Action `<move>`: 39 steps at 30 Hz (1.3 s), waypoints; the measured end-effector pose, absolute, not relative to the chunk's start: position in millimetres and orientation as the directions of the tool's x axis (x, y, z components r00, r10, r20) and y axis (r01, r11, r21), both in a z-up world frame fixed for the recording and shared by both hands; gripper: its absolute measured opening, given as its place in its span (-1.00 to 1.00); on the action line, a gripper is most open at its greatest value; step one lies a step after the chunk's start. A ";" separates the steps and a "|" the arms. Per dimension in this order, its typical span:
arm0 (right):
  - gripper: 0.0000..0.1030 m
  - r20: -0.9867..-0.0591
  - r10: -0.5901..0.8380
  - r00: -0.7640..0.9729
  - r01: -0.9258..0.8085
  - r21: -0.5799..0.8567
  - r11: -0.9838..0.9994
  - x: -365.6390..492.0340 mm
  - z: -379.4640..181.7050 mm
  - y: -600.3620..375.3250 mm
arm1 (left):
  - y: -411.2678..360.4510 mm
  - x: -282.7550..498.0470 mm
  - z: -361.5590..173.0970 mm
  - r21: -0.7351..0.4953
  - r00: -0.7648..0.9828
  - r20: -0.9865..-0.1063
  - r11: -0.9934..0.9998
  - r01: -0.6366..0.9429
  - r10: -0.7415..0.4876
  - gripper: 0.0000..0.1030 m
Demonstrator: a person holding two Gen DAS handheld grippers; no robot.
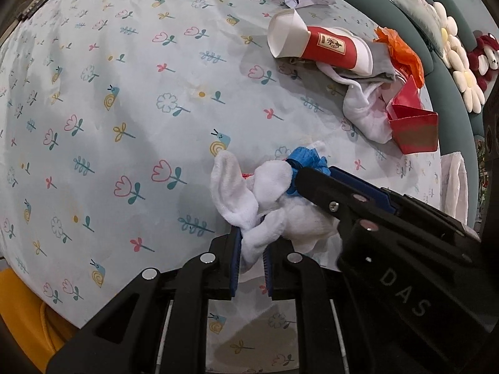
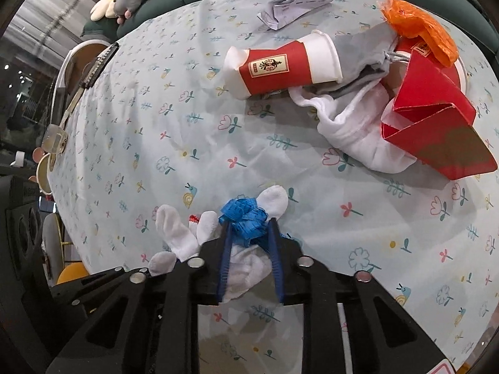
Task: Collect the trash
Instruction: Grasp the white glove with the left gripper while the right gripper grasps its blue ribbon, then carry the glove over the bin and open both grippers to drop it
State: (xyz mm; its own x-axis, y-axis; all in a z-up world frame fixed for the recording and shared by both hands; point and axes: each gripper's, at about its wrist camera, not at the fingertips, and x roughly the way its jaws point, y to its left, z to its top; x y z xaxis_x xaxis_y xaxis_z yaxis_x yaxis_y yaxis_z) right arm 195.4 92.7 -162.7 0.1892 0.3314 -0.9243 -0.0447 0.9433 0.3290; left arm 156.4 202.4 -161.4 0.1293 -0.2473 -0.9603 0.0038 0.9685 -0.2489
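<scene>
Crowding the far edge of the floral light-blue tablecloth (image 2: 131,131): crushed red-and-white paper cup (image 2: 280,68) with a gold-framed label, unreadable; folded red paper box (image 2: 436,124); orange plastic bag (image 2: 418,31); grey cloth (image 2: 361,53); white sock (image 2: 352,131); crumpled white paper (image 2: 293,3). "DAS" reads on the right gripper's body. Both grippers point steeply down. Left gripper (image 1: 252,243) narrow, pinching the bunched white socks (image 1: 237,196). Right gripper (image 2: 249,233) fingers flank the crumpled blue plastic strip (image 2: 244,218) lying on those socks, pads at its sides.
</scene>
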 end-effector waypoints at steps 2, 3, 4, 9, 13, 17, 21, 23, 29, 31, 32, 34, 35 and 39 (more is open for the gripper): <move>-0.70 -0.920 0.336 0.202 -0.039 0.336 0.941 192.1 -157.7 86.5 | 194.0 157.5 -160.4 -0.243 0.132 -0.961 0.970 0.007 -0.242 -0.78; -0.70 -0.919 0.331 0.214 -0.032 0.332 0.943 190.0 -154.6 82.2 | 192.0 156.4 -159.2 -0.239 0.134 -0.962 0.971 0.008 -0.238 -0.78; -0.70 -0.918 0.322 0.233 -0.022 0.326 0.945 187.2 -150.1 76.4 | 190.6 156.3 -157.1 -0.236 0.135 -0.963 0.972 0.009 -0.235 -0.78; -0.71 -0.901 0.300 0.312 0.044 0.330 0.943 172.4 -123.1 35.6 | 174.0 153.3 -141.9 -0.240 0.155 -0.957 0.970 0.042 -0.243 -0.79; -0.71 -0.899 0.232 0.371 0.081 0.280 0.957 158.4 -100.2 1.0 | 151.1 148.2 -123.9 -0.237 0.187 -0.949 0.966 0.106 -0.254 -0.79; -0.71 -0.881 0.187 0.435 0.157 0.278 0.947 137.0 -77.9 -46.0 | 117.3 140.8 -103.7 -0.240 0.212 -0.938 0.956 0.170 -0.273 -0.82; -0.71 -0.865 0.133 0.484 0.232 0.273 0.934 110.5 -60.9 -92.6 | 81.1 130.5 -87.6 -0.238 0.228 -0.929 0.941 0.239 -0.293 -0.83; -0.71 -0.860 0.104 0.499 0.264 0.265 0.927 98.4 -56.4 -110.9 | 61.7 124.6 -80.9 -0.236 0.234 -0.924 0.933 0.271 -0.302 -0.83; -0.71 -0.854 0.012 0.521 0.382 0.246 0.891 55.8 -51.8 -173.8 | -2.0 106.3 -53.0 -0.251 0.240 -0.903 0.891 0.380 -0.356 -0.84; -0.71 -0.853 -0.007 0.523 0.418 0.249 0.873 43.5 -52.0 -193.4 | -19.3 101.9 -46.5 -0.253 0.240 -0.897 0.875 0.412 -0.372 -0.84; -0.71 -0.851 -0.016 0.525 0.433 0.251 0.866 38.6 -52.3 -201.1 | -32.6 98.6 -41.6 -0.253 0.239 -0.892 0.863 0.436 -0.383 -0.84; -0.71 -0.847 -0.033 0.531 0.466 0.260 0.846 25.8 -51.6 -218.9 | -53.1 93.8 -35.1 -0.255 0.236 -0.887 0.845 0.470 -0.398 -0.85; -0.71 -0.845 -0.038 0.533 0.475 0.262 0.840 21.9 -51.9 -223.2 | -66.3 90.9 -31.7 -0.260 0.230 -0.882 0.831 0.491 -0.411 -0.85; -0.71 -0.840 -0.069 0.538 0.514 0.262 0.817 4.9 -52.5 -244.9 | -107.4 84.1 -22.3 -0.272 0.211 -0.870 0.791 0.548 -0.445 -0.85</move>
